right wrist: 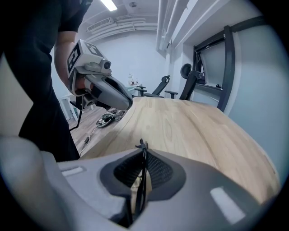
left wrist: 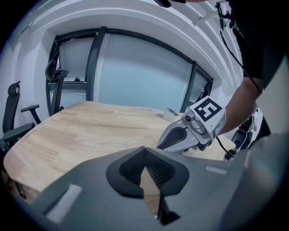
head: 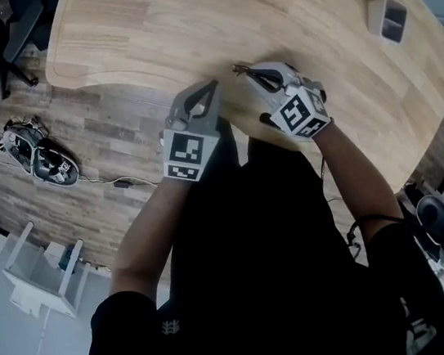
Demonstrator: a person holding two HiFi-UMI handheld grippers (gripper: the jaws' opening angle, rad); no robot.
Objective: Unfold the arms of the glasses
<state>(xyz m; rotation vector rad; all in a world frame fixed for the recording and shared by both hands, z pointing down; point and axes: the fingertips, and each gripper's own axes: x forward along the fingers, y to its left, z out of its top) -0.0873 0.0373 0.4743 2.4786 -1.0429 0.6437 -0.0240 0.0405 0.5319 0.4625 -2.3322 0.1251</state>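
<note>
Thin dark-framed glasses (head: 238, 68) are pinched edge-on in my right gripper (head: 249, 72), just above the wooden table (head: 182, 21) near its front edge. In the right gripper view the frame (right wrist: 143, 159) runs as a narrow dark line between the pads, its tip poking out past the right gripper (right wrist: 143, 150). My left gripper (head: 212, 84) hovers just to the left, shut with nothing in it. The left gripper (left wrist: 145, 154) points across the table in its own view, with the right gripper (left wrist: 187, 134) ahead on the right. Whether the glasses' arms are folded is hidden.
A small white box (head: 387, 18) stands at the table's far right, also seen as the white box (left wrist: 172, 113) in the left gripper view. Office chairs (right wrist: 157, 88) stand beyond the table. Headsets and cables (head: 39, 156) lie on the floor at left, near a white rack (head: 40, 275).
</note>
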